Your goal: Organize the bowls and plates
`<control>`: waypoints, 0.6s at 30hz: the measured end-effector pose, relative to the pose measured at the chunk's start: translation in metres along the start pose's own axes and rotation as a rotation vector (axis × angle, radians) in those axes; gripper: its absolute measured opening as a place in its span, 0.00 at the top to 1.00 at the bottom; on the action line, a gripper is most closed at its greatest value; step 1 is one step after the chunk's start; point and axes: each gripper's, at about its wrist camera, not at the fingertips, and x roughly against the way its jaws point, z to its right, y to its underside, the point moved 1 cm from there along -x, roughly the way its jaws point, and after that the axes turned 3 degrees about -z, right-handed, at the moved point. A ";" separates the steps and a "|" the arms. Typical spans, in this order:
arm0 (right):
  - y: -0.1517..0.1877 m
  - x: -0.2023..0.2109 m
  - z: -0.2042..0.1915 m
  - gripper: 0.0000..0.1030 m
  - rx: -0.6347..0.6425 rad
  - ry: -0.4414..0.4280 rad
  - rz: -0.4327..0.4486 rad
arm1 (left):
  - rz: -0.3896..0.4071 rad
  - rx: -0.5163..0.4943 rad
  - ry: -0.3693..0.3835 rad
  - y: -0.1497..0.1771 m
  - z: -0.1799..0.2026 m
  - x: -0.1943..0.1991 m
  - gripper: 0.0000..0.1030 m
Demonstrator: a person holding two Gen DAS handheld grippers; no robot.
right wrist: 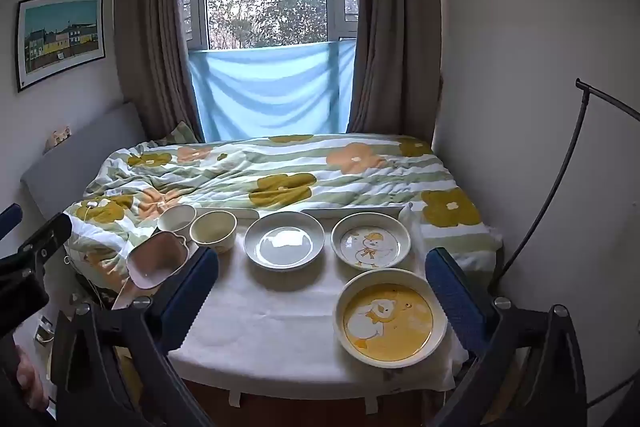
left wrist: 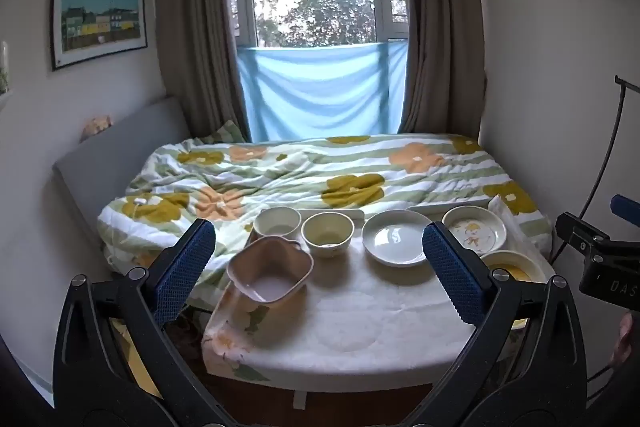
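Observation:
On a small white table (left wrist: 352, 331) sit a pink square bowl (left wrist: 270, 275) at the left, a white bowl (left wrist: 277, 221), a cream bowl (left wrist: 328, 233), a plain white plate (left wrist: 396, 237), a white duck plate (left wrist: 474, 229) and a yellow duck plate (right wrist: 390, 319). The same dishes show in the right wrist view: pink bowl (right wrist: 156, 259), white bowl (right wrist: 176, 218), cream bowl (right wrist: 213, 230), plain plate (right wrist: 284, 240), duck plate (right wrist: 370, 241). My left gripper (left wrist: 318, 267) is open and empty, above the table's front. My right gripper (right wrist: 322, 287) is open and empty, near the yellow plate.
A bed with a flowered quilt (left wrist: 320, 175) lies just behind the table. Walls close in on both sides, with a window and curtains (left wrist: 192, 27) beyond. A black stand with a cable (right wrist: 580, 167) rises at the right. The pink bowl overhangs the table's left edge.

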 end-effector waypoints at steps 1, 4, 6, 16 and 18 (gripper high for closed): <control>0.000 0.000 0.000 0.00 -0.002 0.001 0.001 | 0.001 -0.004 -0.002 -0.001 -0.001 -0.001 0.00; 0.000 0.000 0.001 0.00 0.005 0.009 -0.015 | 0.015 -0.050 -0.014 0.000 0.014 0.000 0.00; 0.000 0.000 0.001 0.00 0.007 0.011 -0.012 | 0.036 -0.041 -0.012 0.003 0.015 0.006 0.00; -0.001 -0.006 -0.002 0.00 0.013 0.017 -0.023 | 0.017 0.011 0.028 -0.006 0.007 0.004 0.00; -0.001 -0.006 -0.001 0.00 0.014 0.018 -0.023 | 0.018 0.007 0.019 -0.006 0.009 0.003 0.00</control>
